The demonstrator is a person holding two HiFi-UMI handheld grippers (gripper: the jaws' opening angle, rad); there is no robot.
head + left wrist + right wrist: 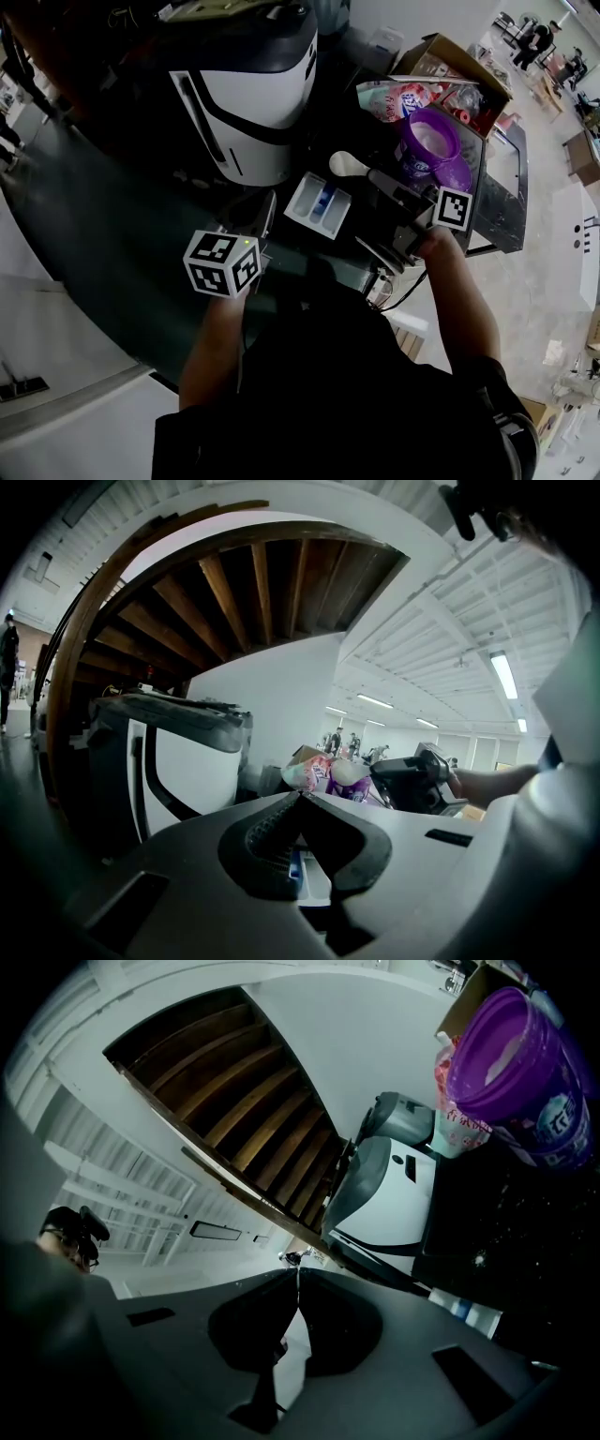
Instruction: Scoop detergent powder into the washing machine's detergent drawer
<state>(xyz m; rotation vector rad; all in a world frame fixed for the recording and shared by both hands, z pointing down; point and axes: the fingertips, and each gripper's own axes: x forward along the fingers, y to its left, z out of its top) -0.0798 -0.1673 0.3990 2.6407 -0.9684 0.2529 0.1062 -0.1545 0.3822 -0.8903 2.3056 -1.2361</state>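
scoop [349, 165] bowl up-left, handle in r tool [377, 178]

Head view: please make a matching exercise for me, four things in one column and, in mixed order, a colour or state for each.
1. tub
2. detergent drawer
3. scoop
4. left gripper

a. pulled open, blue part inside
b. purple, open, pale powder inside
c. jaws together, nothing held
d. white, at the tips of the right gripper

Pairs: 1-b, 2-a, 3-d, 4-c
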